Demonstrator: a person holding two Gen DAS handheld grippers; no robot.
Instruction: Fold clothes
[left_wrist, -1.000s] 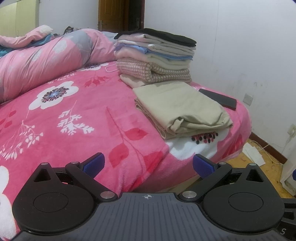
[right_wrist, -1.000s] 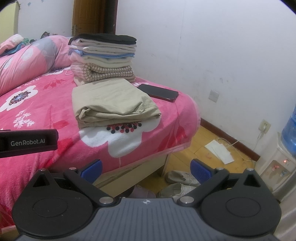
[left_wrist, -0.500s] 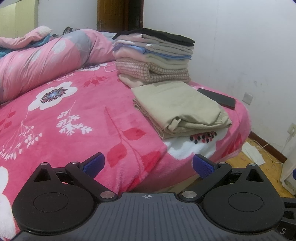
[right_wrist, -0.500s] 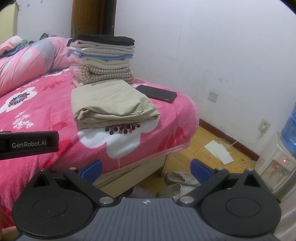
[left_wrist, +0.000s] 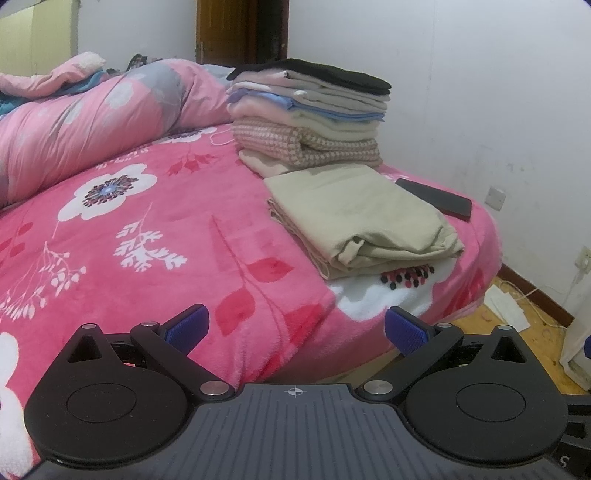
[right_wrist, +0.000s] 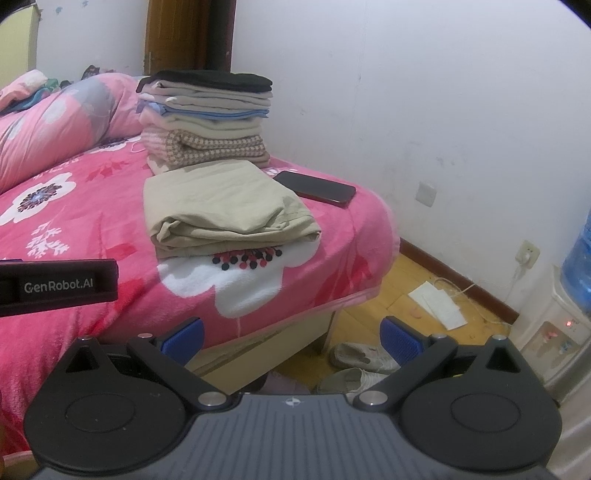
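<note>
Here, in the left wrist view, the left gripper (left_wrist: 293, 326) hangs over the pink floral blanket (left_wrist: 155, 236), jaws spread wide and empty. A folded beige garment (left_wrist: 364, 218) lies near the bed's corner, just in front of a stack of folded clothes (left_wrist: 310, 118), with a dark phone (left_wrist: 436, 197) beside it. In the right wrist view, the right gripper (right_wrist: 291, 338) is likewise spread and empty, well apart from the beige garment (right_wrist: 225, 208); shoes (right_wrist: 364, 356) lie on the floor.
</note>
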